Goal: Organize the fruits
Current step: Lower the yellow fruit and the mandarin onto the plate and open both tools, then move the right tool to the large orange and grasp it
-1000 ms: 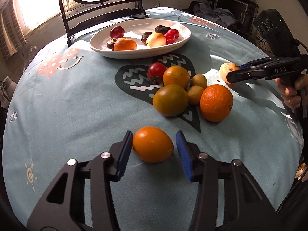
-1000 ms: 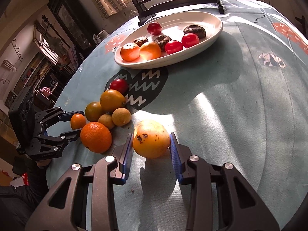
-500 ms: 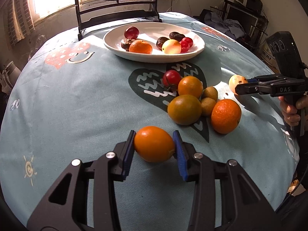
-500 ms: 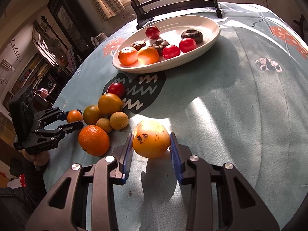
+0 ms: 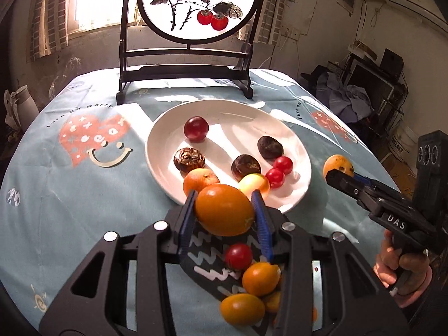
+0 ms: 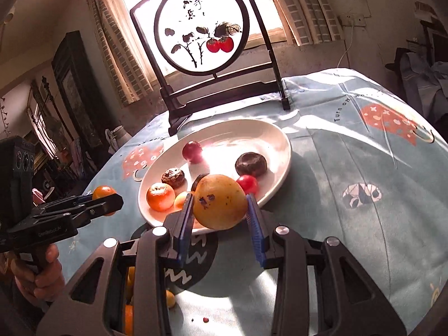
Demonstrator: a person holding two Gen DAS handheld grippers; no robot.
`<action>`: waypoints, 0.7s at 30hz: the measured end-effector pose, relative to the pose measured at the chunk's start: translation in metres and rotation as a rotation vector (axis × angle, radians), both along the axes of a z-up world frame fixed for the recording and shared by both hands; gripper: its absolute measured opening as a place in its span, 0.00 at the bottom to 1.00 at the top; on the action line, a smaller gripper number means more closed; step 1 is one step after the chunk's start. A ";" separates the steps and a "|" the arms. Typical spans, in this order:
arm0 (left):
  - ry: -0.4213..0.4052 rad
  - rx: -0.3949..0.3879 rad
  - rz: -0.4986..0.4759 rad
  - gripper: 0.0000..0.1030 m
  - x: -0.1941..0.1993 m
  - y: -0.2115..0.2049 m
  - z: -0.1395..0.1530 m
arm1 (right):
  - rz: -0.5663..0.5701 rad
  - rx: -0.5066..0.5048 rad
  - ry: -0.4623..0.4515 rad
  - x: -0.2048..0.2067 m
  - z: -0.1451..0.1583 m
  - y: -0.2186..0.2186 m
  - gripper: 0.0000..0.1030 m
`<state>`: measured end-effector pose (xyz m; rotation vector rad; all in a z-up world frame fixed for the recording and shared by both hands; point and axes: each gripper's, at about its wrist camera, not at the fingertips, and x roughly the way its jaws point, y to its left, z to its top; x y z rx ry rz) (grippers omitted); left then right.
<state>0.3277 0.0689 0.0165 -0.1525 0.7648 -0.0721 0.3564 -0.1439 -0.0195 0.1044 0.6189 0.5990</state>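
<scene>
My left gripper point(image 5: 224, 212) is shut on an orange point(image 5: 224, 213) and holds it in the air just short of the near rim of the white plate point(image 5: 232, 112). My right gripper point(image 6: 219, 210) is shut on a spotted yellow-orange fruit point(image 6: 219, 201), held above the plate's point(image 6: 268, 131) near edge. The plate holds a tangerine point(image 5: 199, 178), a yellow fruit point(image 5: 253, 182), cherry tomatoes point(image 5: 282, 164), a red plum point(image 5: 196, 128) and dark chestnut-like pieces point(image 5: 270, 147). Loose fruits lie below the left gripper: a red one point(image 5: 238, 256) and oranges point(image 5: 260, 278).
A black-framed round screen with painted persimmons point(image 5: 193, 8) stands on the table behind the plate. The round table wears a light blue printed cloth point(image 5: 84, 168). The right gripper shows at the right of the left wrist view point(image 5: 340, 179). Furniture and clutter surround the table.
Both grippers have lifted their fruit off the cloth and moved forward toward the plate. The left gripper closed on the orange at the start; the loose pile now lies beneath it.
</scene>
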 end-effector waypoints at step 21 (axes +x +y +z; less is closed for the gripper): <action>-0.151 0.064 0.281 0.98 -0.019 0.027 0.035 | 0.035 0.001 -0.003 0.011 0.025 0.017 0.62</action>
